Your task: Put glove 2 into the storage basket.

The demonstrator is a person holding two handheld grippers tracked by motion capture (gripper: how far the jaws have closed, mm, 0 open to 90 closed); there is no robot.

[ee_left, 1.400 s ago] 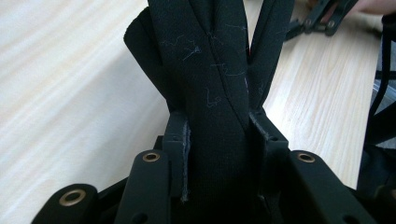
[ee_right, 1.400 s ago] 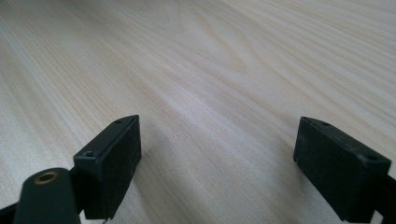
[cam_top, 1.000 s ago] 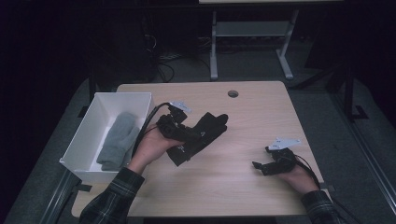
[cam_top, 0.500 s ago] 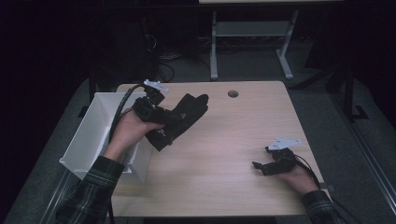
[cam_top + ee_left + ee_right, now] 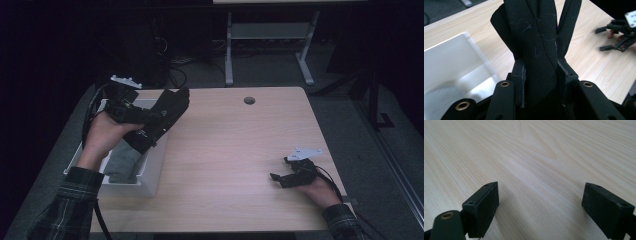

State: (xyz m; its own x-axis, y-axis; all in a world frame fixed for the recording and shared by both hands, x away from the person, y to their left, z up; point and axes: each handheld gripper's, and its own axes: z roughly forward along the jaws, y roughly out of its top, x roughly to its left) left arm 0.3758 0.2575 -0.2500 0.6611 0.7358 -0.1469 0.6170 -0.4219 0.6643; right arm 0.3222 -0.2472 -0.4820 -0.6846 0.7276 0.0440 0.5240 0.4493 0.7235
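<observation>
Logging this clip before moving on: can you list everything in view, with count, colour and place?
Table: one, light wood, centre.
Bin: one, white, at the table's left edge.
Grey cloth: one, inside the bin.
Black glove: one, clamped in the left gripper over the bin's edge.
Cable hole: one, dark, far side of the table.
Metal stand: one, grey, on the floor behind.
Left gripper: black, shut on the glove.
Right gripper: black, open, resting on the table's near right.

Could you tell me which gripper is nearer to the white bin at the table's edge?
Left. The left gripper, shut on a black cloth, hangs right above the white bin; the right gripper rests open across the table.
</observation>
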